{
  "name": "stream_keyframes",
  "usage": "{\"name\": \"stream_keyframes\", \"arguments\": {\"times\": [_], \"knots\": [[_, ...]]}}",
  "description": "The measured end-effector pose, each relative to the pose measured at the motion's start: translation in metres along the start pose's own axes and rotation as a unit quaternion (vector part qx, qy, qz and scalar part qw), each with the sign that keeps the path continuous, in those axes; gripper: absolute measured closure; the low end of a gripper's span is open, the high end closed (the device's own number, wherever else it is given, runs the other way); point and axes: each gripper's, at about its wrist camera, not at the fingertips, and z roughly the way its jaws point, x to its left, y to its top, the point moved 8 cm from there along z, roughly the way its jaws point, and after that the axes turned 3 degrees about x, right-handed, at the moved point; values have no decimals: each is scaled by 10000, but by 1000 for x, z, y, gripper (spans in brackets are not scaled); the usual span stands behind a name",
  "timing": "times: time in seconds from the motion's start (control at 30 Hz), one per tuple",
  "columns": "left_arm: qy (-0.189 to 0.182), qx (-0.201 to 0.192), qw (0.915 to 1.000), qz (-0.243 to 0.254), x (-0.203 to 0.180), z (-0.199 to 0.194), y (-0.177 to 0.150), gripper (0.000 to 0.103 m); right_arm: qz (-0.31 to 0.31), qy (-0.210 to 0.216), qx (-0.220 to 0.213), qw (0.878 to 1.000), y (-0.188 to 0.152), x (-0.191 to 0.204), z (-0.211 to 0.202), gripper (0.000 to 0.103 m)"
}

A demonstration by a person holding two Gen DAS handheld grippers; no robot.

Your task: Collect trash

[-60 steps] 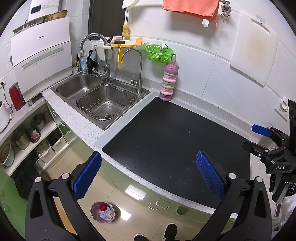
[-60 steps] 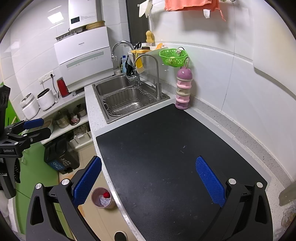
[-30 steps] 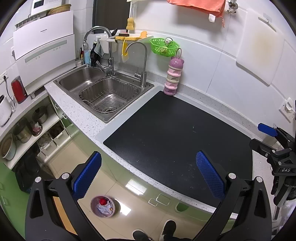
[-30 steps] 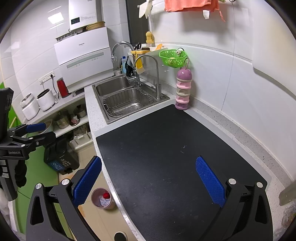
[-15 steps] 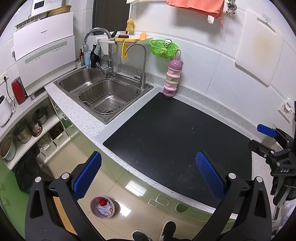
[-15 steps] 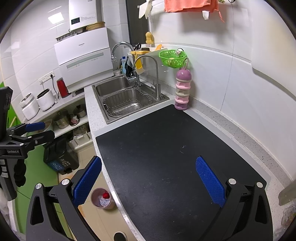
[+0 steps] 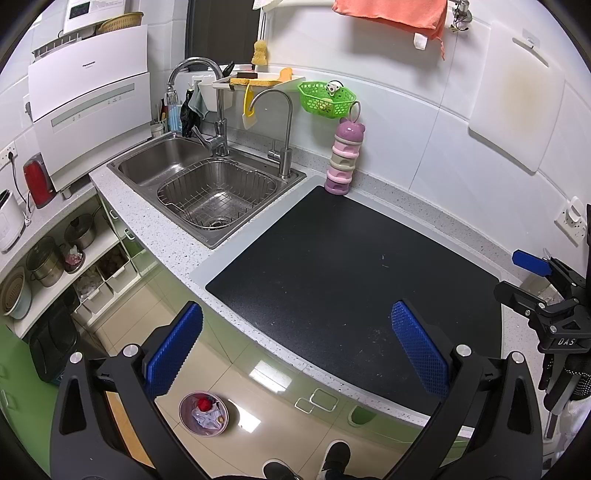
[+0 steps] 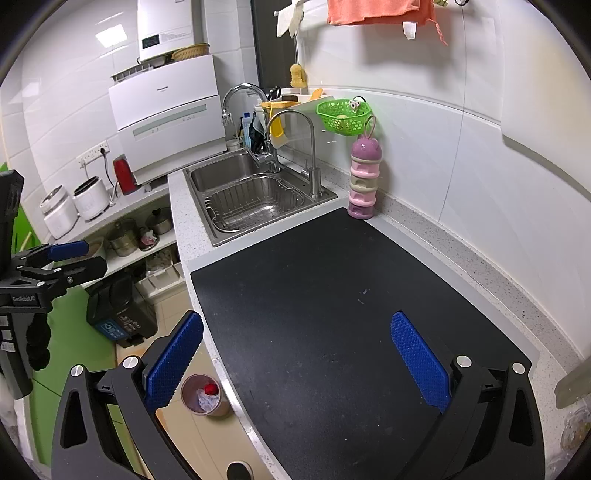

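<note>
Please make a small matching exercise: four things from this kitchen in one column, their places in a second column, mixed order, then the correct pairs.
1. small trash bin
2. purple stacked container
3. wire basket
4. orange towel

A. hanging on the wall
B. inside the sink
C. on the floor
D. on the counter beside the black mat

Pairs: 1-C, 2-D, 3-B, 4-A

The mat point(image 7: 332, 266) is black. The basket point(image 7: 325, 98) is bright green, the towel point(image 7: 388, 13) orange. The stacked pots point(image 7: 343, 158) — purple, pink and beige. The kettle point(image 8: 123, 173) is red.
</note>
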Motion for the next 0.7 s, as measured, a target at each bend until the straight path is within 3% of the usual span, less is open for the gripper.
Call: {"name": "stream_keyframes", "arguments": {"times": [0.7], "knots": [[22, -12, 10000, 10, -1, -1, 3, 3, -6, 5, 14, 10000, 1, -1, 0, 5]]}}
